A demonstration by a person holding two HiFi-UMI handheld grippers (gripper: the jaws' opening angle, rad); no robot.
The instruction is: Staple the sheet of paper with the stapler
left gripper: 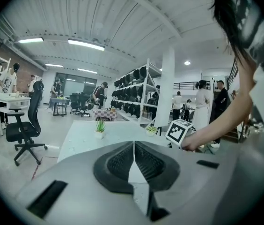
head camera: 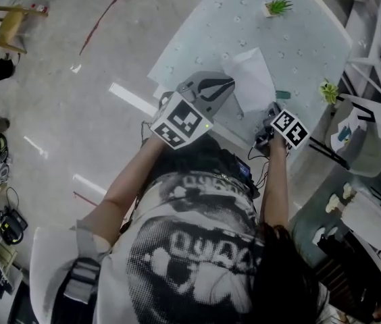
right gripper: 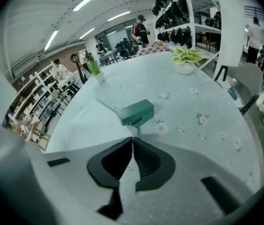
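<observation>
Two sets of jaws are closed: the left gripper (left gripper: 133, 146) pinches the sheet of paper (head camera: 252, 76) left of the stapler (right gripper: 136, 112), and the right gripper (right gripper: 133, 139), empty, is just short of it. Beyond the stapler, two pots (right gripper: 186, 69) hold green plants. The table (right gripper: 207, 108) is bare to the stapler's right.

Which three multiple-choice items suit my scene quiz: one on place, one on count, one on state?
1. Where is the green stapler? A on the floor; B on the table, ahead of the right gripper; C on a chair.
2. How many potted plants stand on the table? A one; B two; C four.
3. The right gripper's jaws are: A together, empty; B wide apart; C clamped on the stapler.
Key: 1 B, the right gripper view shows it by the sheet of paper; 2 B, both show in the head view; 3 A, its view shows the tips meeting.
</observation>
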